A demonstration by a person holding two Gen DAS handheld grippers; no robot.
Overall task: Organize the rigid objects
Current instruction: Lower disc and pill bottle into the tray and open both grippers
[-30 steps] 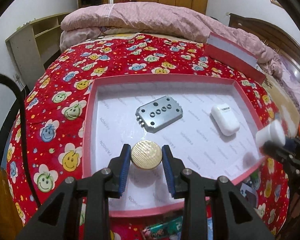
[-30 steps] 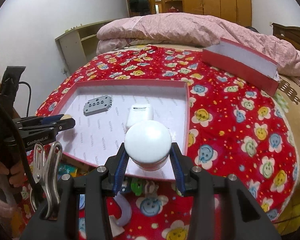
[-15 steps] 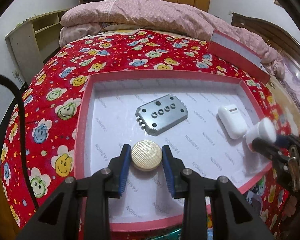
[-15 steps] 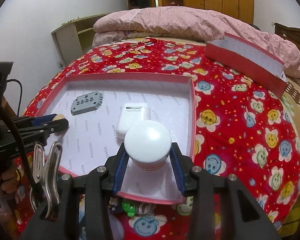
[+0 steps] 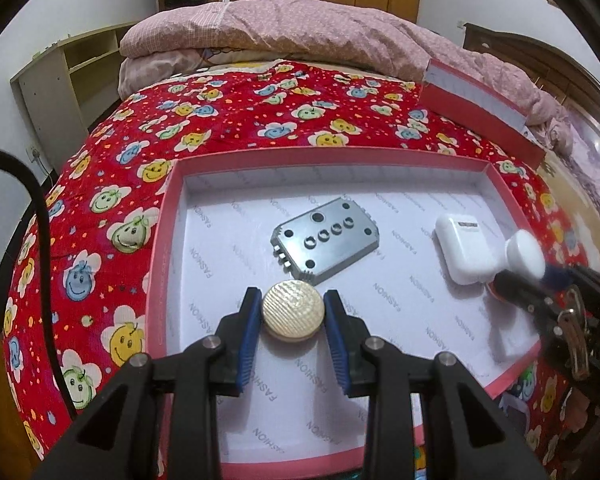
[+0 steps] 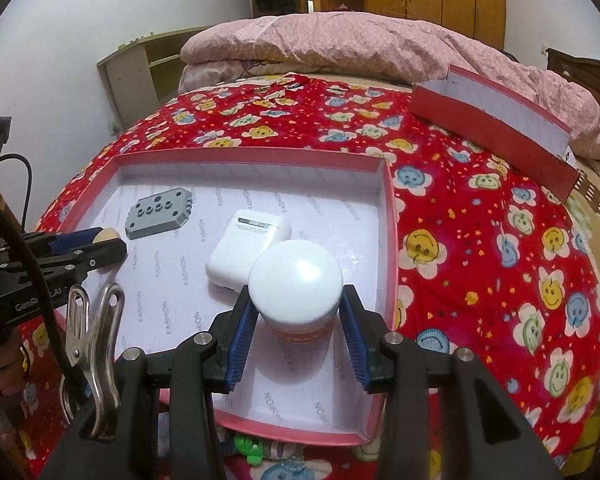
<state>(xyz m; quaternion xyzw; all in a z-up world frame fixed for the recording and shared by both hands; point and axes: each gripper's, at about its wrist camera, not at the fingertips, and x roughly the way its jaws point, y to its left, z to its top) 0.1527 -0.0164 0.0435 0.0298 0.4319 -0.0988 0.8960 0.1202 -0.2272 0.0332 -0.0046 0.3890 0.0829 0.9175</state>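
Left tool [image 5: 293, 311]: clenched on round gold textured cap [image 5: 293, 312], over red shallow tray [image 5: 156, 280], 6 o'clock of grey metal plate [image 5: 327, 238].
Right tool [image 6: 296, 307]: clenched on white-lidded round jar [image 6: 295, 280], 5 o'clock of white earbud case [image 6: 246, 250].

Red bedspread [image 5: 236, 120] with smiley flowers; pink-rimmed tray [image 5: 160, 240] lined white; gold woven-pattern disc [image 5: 293, 311] between blue-padded left tongs [image 5: 293, 338]; grey plate [image 5: 326, 236] beyond.

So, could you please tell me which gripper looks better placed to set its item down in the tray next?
Probably the left gripper: its gold round cap sits over open tray floor, while the right gripper's white-lidded jar crowds the white earbud case.
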